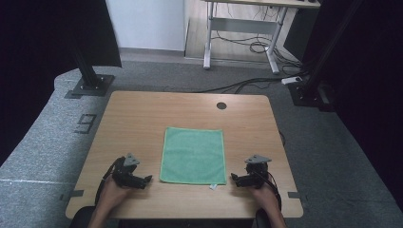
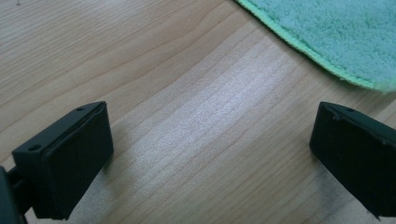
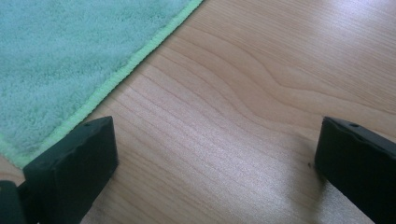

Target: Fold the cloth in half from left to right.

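Cloth [image 1: 192, 155] lies flat mid-table, green, between my two grippers. From above I see my left gripper [image 1: 145, 180] and right gripper [image 1: 236, 179] resting just off its near corners. Their own views add detail — jaws spread wide over bare wood [image 2: 196, 126], nothing between them, the cloth's stitched hem [image 3: 135, 60] just beside.

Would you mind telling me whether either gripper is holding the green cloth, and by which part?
Nothing is held: both grippers' jaws stand open beside the cloth.

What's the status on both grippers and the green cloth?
Left gripper and right gripper open, empty. Green cloth flat between them, untouched. Nothing in the way.
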The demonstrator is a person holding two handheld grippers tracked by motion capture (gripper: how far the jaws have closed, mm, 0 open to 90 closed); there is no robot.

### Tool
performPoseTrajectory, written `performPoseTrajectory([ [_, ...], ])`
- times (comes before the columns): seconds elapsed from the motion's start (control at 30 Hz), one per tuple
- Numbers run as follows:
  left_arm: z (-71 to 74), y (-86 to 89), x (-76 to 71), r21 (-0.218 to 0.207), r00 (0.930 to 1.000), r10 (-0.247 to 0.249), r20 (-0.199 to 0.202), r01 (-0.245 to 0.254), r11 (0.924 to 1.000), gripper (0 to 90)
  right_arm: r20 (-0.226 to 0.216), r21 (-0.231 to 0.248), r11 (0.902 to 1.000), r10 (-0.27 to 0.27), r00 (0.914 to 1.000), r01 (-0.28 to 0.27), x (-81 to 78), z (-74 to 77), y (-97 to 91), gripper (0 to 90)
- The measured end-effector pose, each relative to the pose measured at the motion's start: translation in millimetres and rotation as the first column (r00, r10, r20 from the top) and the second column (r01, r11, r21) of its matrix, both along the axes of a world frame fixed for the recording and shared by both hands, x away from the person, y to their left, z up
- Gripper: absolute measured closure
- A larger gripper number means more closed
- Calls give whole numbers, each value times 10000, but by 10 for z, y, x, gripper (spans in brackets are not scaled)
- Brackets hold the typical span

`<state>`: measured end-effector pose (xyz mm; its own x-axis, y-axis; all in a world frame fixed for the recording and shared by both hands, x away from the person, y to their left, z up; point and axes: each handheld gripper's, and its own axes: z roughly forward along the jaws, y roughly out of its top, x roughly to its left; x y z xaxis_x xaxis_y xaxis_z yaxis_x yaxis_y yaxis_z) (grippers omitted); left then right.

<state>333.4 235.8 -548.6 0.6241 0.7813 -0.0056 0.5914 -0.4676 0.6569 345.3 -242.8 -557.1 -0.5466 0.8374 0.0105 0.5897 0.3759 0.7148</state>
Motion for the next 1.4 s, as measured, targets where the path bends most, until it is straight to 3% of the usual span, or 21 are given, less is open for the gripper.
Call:
performPoseTrajectory([
  [0.33,-1,-12,22,-15,9989,464,15,-464,9989,0,-23,-20,10000,-64,10000,64,-3,3,5,0],
  [0.7,53,-36,133,-117,9990,452,-50,-452,9989,0,-164,80,9999,148,9998,-147,-36,48,75,9],
  [1.0,197,-247,448,-250,9990,205,388,-195,9995,0,17,127,9990,436,9990,-436,-70,132,210,15],
  [1.13,199,-385,652,-370,9986,158,509,-139,9992,0,36,186,9984,541,9985,-541,-84,158,269,16],
  [1.4,101,-513,911,-26,9973,398,613,-397,9992,0,-22,104,9968,788,9969,-788,-107,156,372,17],
])
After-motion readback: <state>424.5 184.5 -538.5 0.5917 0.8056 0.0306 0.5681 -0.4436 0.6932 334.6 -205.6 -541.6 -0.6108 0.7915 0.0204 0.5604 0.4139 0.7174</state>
